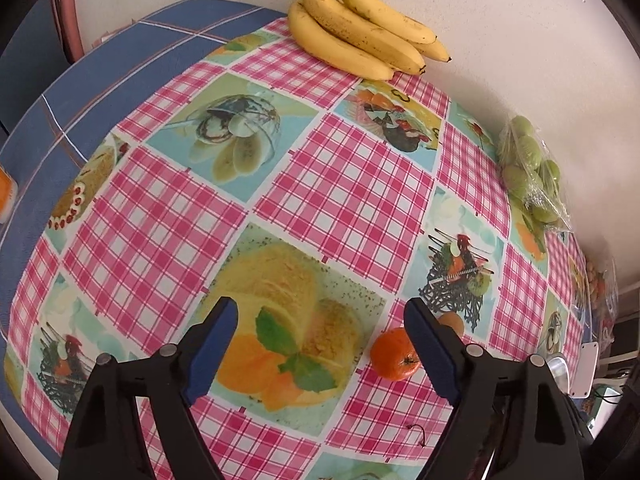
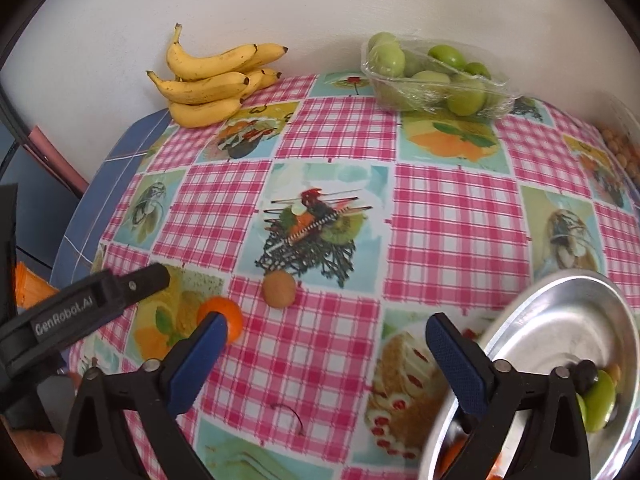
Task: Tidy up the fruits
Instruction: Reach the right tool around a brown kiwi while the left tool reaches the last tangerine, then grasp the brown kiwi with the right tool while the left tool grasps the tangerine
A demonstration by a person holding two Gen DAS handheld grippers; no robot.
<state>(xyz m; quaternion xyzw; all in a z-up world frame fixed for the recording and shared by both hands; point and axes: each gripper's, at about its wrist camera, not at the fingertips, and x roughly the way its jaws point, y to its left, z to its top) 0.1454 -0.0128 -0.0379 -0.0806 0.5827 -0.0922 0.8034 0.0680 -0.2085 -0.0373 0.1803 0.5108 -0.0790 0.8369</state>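
An orange mandarin [image 1: 394, 354] lies on the checked tablecloth, just inside the right finger of my left gripper [image 1: 320, 352], whose jaws stand open with no pad pressing on it. A small brown round fruit [image 2: 280, 290] sits just beyond the mandarin [image 2: 226, 314], half hidden behind a finger in the left wrist view. My right gripper [image 2: 326, 360] hangs open over bare cloth, between the mandarin and a metal bowl [image 2: 560, 320] at its right. The bowl holds a green fruit [image 2: 598, 404] and a dark one [image 2: 586, 374]. The left gripper's black arm [image 2: 100, 292] reaches in from the left.
A bunch of bananas [image 2: 212, 80] lies at the back against the white wall. A clear plastic tray of green fruits [image 2: 436, 76] stands at the back right. A bag of small brown nuts [image 2: 620, 148] sits at the far right edge. A loose stem [image 2: 288, 412] lies on the cloth.
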